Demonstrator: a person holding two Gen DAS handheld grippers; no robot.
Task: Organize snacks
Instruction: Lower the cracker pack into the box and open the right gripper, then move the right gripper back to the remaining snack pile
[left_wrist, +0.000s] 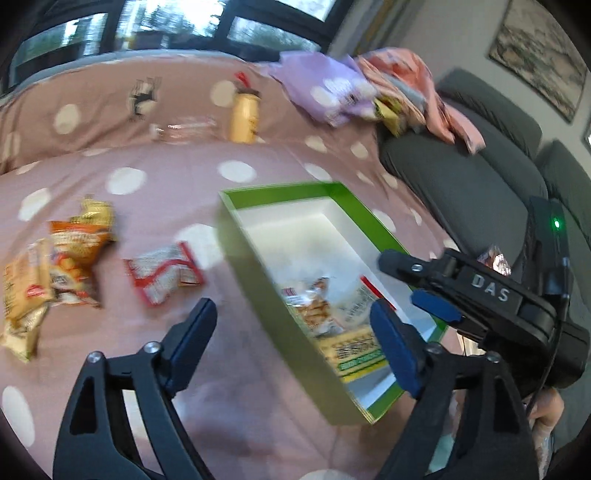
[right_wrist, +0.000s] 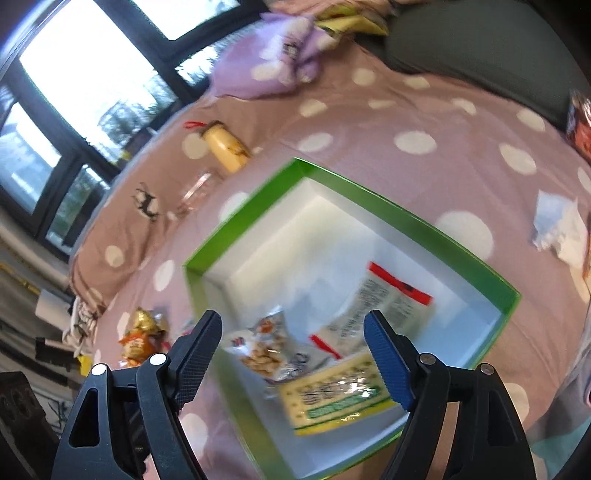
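A green box (left_wrist: 280, 188) (right_wrist: 406, 218) with a white inside lies on the pink dotted bedspread. In it are a yellow-green packet (left_wrist: 354, 350) (right_wrist: 332, 402), a nut packet (left_wrist: 310, 306) (right_wrist: 262, 350) and a white packet with red strips (right_wrist: 380, 299). My left gripper (left_wrist: 293, 308) is open and empty, straddling the box's near left wall. My right gripper (right_wrist: 291, 317) (left_wrist: 406, 280) hangs open and empty over the packets at the box's near end. Loose on the spread to the left are a red-white packet (left_wrist: 166, 273), an orange packet (left_wrist: 77, 254) (right_wrist: 142, 336) and a beige packet (left_wrist: 26, 291).
A yellow bottle (left_wrist: 243, 118) (right_wrist: 225, 147) and a clear plastic item (left_wrist: 184, 129) lie farther back. A purple bag (left_wrist: 328, 92) and pink cloth pile up by the grey sofa (left_wrist: 461, 177). White paper (right_wrist: 561, 229) lies right of the box. Windows run behind.
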